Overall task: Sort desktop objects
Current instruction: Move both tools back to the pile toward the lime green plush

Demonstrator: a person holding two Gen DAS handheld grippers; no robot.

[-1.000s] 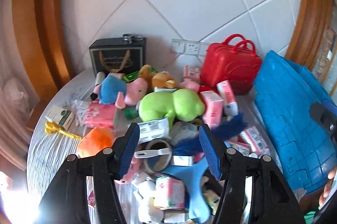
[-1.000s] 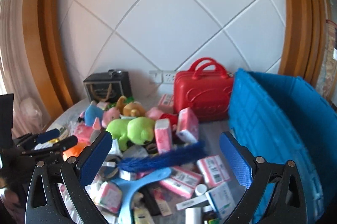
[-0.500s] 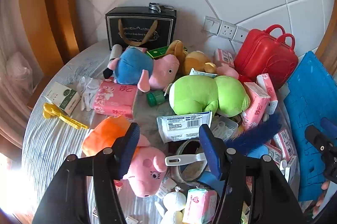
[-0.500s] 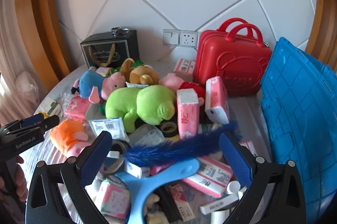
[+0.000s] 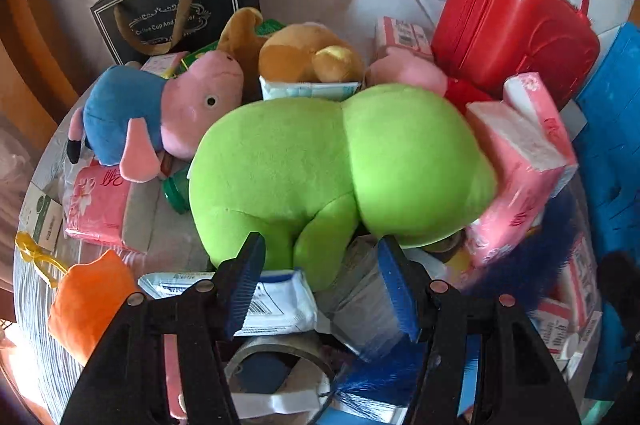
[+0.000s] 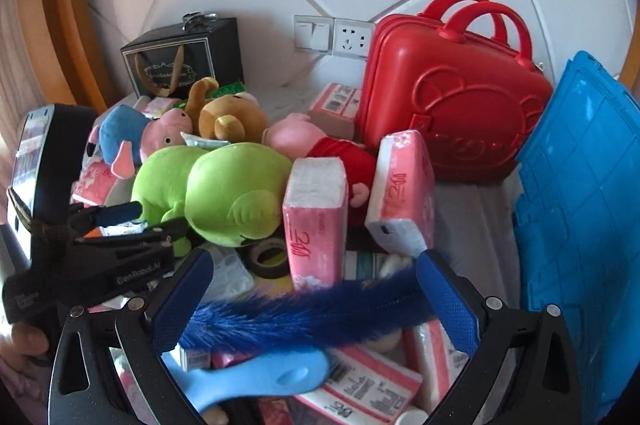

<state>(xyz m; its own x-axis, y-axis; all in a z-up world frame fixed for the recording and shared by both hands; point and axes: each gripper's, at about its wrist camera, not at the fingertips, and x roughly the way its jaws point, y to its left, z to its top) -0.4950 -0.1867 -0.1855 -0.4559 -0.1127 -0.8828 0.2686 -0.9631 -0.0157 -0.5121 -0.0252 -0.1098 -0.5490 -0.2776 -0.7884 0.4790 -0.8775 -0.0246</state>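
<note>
A: Where has your left gripper (image 5: 320, 267) got to since half a second ago?

B: You've pushed it forward. The green plush (image 5: 340, 177), which sat well ahead of the fingers then, now fills the view just beyond the tips, its legs reaching down between them. Your jaws stand wide apart, holding nothing.

A: And what lies under it?

B: A white labelled packet (image 5: 276, 301) lies below, between your fingers, with a tape roll (image 5: 276, 357) nearer to you. Left of the gripper is the orange plush (image 5: 90, 305); to the right, pink tissue packs (image 5: 520, 185) lean against the green plush.

A: The right gripper (image 6: 312, 289)?

B: Also wide open and empty. It has moved closer too: the blue feather duster (image 6: 304, 317) now stretches right across between your fingers, with its light blue handle (image 6: 256, 379) below. Ahead stand two pink tissue packs (image 6: 316, 221), and beyond them the red case (image 6: 452, 121). The blue crate (image 6: 580, 209) rises on your right.
</note>
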